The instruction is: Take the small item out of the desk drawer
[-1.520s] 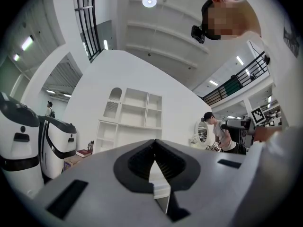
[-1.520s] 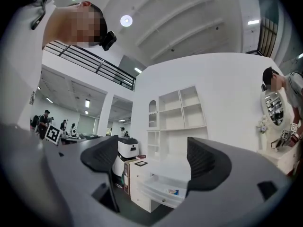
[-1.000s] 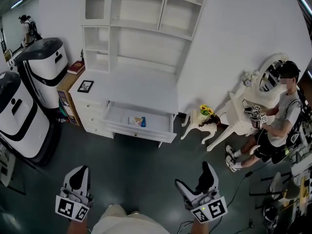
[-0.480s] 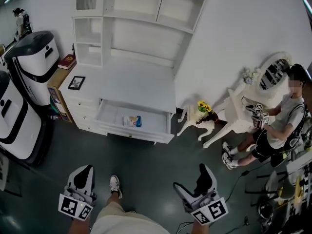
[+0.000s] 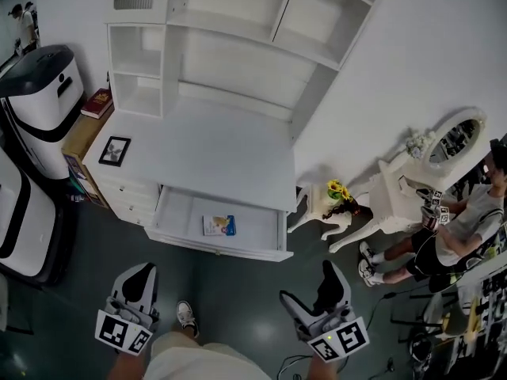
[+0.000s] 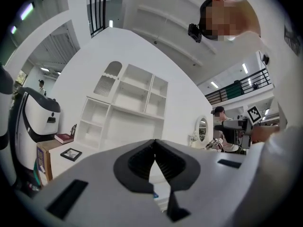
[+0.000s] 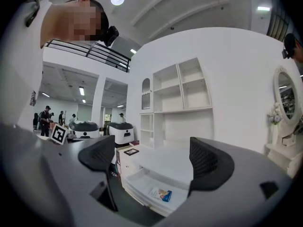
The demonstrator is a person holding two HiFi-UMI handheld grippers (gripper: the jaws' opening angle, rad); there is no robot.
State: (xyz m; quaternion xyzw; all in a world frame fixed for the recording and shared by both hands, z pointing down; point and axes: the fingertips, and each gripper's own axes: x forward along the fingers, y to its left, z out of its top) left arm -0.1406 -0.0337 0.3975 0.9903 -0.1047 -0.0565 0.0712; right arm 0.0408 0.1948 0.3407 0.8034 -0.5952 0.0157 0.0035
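Right tongs apart; floor before drawer

The head view looks steeply down from above on the white wooden desk, mid-frame. Both gripper views face that same desk from low and well back; the left one's sight of it seems mostly blocked.

Two hand-held grippers: left hand-held gripper, right hand-held gripper. One desk. One open drawer. One small packet in drawer. One picture frame. One red book. Two white-and-black machines: upper machine, lower machine. One oval mirror. One bunch of yellow flowers. One seated person.
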